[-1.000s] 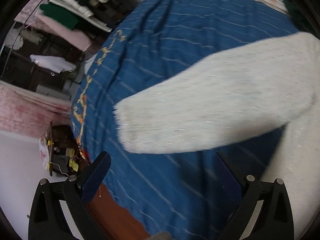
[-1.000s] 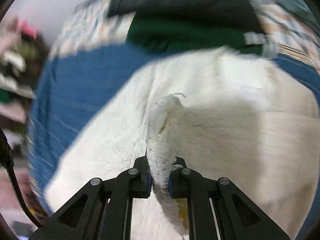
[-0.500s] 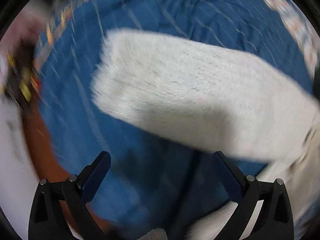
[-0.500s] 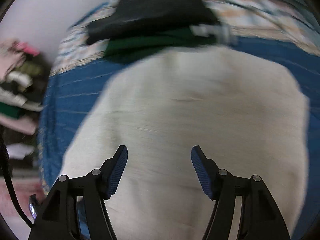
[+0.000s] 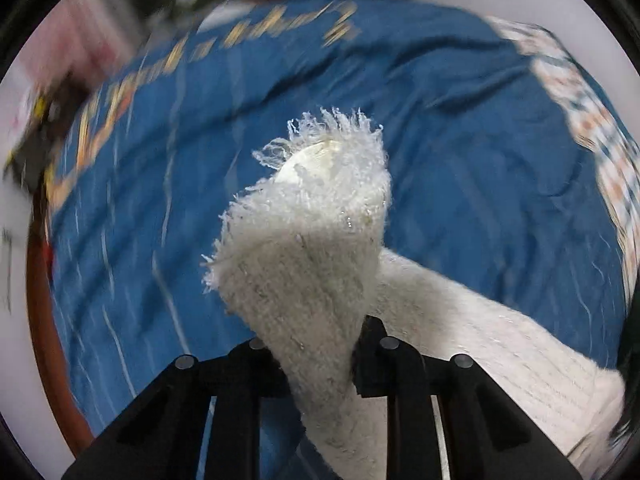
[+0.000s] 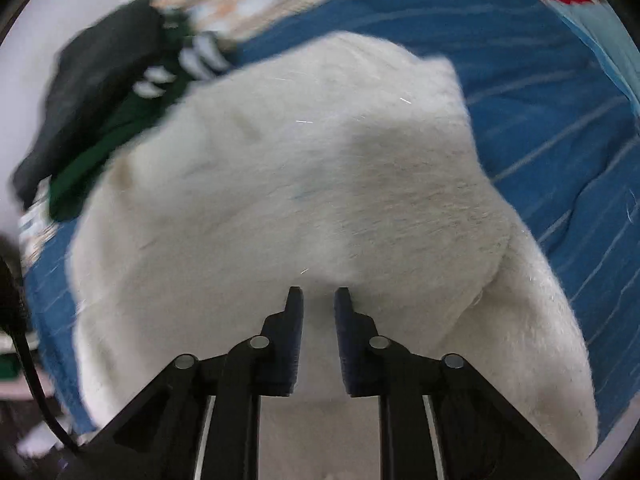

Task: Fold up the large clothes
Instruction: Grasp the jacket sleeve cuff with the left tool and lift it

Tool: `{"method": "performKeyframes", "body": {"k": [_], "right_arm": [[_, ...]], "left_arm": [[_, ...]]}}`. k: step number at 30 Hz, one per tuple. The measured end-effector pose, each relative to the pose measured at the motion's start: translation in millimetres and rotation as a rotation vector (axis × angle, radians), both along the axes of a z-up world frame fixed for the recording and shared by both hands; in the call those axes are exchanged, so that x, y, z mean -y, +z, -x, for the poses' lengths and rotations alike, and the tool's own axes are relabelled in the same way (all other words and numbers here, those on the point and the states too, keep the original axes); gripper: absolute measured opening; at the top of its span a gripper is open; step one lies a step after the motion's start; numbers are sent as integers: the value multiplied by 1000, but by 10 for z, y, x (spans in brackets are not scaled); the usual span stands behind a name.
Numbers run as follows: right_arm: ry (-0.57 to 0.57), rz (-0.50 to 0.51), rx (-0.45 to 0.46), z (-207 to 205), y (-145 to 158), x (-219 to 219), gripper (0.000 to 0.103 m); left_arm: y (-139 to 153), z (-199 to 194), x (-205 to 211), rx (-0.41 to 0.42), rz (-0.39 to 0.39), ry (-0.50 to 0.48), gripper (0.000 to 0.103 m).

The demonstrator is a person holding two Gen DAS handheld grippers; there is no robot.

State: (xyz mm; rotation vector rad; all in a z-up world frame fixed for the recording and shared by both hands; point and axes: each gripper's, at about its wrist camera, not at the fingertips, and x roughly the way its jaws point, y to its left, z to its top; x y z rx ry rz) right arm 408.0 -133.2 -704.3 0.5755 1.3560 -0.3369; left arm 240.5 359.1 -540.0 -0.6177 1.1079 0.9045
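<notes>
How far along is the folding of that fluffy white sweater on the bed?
Early to midway, I'd judge. Done: the white sweater lies spread on the blue bedspread, its body fairly flat. In hand: the left gripper is clamped on the frayed sleeve end, lifted off the bed, probably to fold it in. The right gripper, nearly closed, holds nothing visible. Left: laying the sleeve across and folding the body.

So it's a bed covered with a blue, thin-striped bedspread (image 6: 540, 64), a bit wrinkled. Lying right on it: a fuzzy white knit sweater (image 6: 312, 168), plus a pile of dark green and black clothes (image 6: 100, 100) touching its far-left edge.
</notes>
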Motion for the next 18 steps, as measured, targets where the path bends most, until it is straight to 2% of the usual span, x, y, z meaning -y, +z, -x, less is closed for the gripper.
{"method": "performKeyframes", "body": {"k": [3, 5, 6, 7, 8, 9, 11, 13, 15, 18], "right_arm": [[72, 44, -90, -131, -378, 2, 17], [183, 149, -131, -253, -330, -186, 18], [258, 217, -158, -307, -286, -323, 24], [318, 283, -156, -323, -205, -455, 34], [341, 316, -142, -313, -145, -527, 68], [354, 355, -121, -287, -72, -607, 95], [384, 417, -77, -214, 23, -760, 96], [406, 427, -59, -144, 57, -834, 96], [412, 390, -44, -64, 37, -881, 96], [417, 296, -37, 83, 157, -703, 96]], "left_arm": [[325, -207, 168, 16, -108, -116, 16], [534, -282, 323, 34, -173, -178, 15], [696, -349, 464, 44, -231, -223, 15], [816, -361, 562, 58, -268, -252, 15], [910, -355, 470, 71, -291, -271, 15], [1052, -407, 622, 81, -335, -304, 15], [1181, -425, 775, 91, -386, -354, 15], [1303, -466, 1046, 97, -433, -410, 15], [1418, -503, 1347, 103, -462, -468, 15], [1539, -546, 1825, 114, -479, -542, 15]]}}
